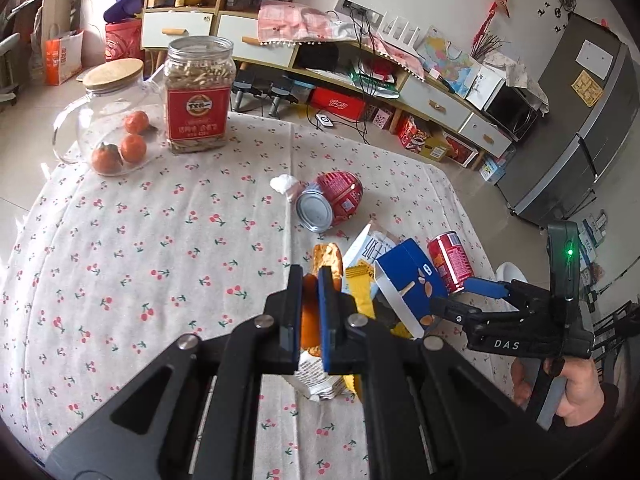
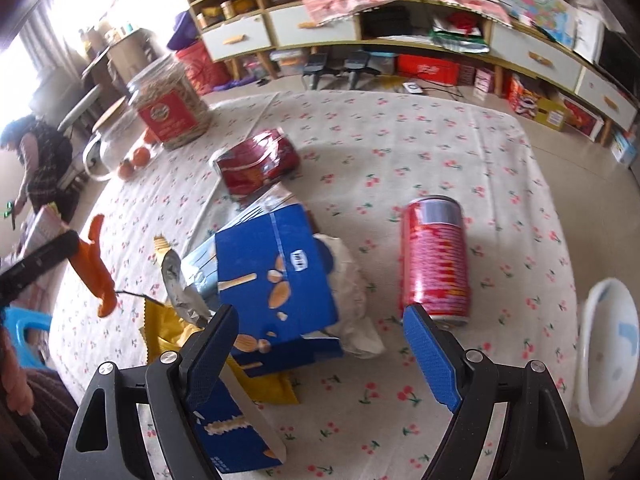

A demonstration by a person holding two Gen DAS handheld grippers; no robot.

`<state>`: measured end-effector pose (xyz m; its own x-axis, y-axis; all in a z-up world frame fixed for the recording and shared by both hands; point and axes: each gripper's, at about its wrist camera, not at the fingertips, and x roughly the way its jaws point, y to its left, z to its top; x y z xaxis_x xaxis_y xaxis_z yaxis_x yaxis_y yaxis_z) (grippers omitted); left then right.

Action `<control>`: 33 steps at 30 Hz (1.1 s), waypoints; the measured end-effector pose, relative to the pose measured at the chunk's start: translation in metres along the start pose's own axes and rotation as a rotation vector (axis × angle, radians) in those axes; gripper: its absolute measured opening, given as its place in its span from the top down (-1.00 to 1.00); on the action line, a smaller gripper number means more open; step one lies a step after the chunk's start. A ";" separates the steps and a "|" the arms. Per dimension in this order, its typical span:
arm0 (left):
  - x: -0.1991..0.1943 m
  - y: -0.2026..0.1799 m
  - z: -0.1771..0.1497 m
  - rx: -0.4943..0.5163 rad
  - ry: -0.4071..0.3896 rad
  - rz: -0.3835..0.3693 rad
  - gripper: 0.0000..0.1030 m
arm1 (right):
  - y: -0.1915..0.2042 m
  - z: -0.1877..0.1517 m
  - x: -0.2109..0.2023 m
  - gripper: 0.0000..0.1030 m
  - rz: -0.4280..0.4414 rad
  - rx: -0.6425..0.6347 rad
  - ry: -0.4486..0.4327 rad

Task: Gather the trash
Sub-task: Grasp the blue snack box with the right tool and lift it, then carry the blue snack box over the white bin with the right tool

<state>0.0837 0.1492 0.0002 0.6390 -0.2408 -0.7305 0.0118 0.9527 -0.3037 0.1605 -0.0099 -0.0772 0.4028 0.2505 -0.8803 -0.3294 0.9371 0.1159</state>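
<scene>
While you lift left, status:
left gripper (image 1: 310,312): pinching orange peel (image 1: 310,322).
right gripper (image 2: 320,354): jaws spread, empty.
red can (image 2: 435,258): 1 o'clock off right jaws, on its side, long axis 12–6.
nearer hand: right.

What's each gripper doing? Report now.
Left gripper: shut on an orange peel.
Right gripper: open, holding nothing, over the blue box.

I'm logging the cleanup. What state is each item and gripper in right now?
left gripper: shut on the orange wrapper, lifted
right gripper: open, empty
blue box: opened, lying down
red can: lying down
crushed can: dented, lying down
glass jug: lidded, upright
</scene>
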 end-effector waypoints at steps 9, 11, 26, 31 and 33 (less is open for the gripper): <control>0.001 0.015 -0.007 -0.020 0.010 0.034 0.84 | 0.027 0.002 0.032 -0.68 -0.029 -0.121 0.063; 0.001 0.017 -0.009 -0.026 0.015 0.028 0.84 | 0.025 0.002 0.039 -0.68 -0.029 -0.108 0.079; -0.014 0.020 -0.008 -0.041 -0.025 0.005 0.85 | 0.003 -0.002 0.003 -0.40 0.029 0.006 0.001; -0.017 0.017 -0.008 -0.037 -0.032 -0.007 0.85 | -0.001 -0.006 -0.021 -0.40 0.054 0.022 -0.055; -0.017 0.016 -0.007 -0.035 -0.035 -0.012 0.85 | -0.003 -0.008 -0.030 -0.40 0.060 0.027 -0.077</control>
<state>0.0671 0.1672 0.0036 0.6654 -0.2453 -0.7050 -0.0070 0.9424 -0.3345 0.1428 -0.0225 -0.0553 0.4476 0.3229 -0.8339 -0.3318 0.9259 0.1805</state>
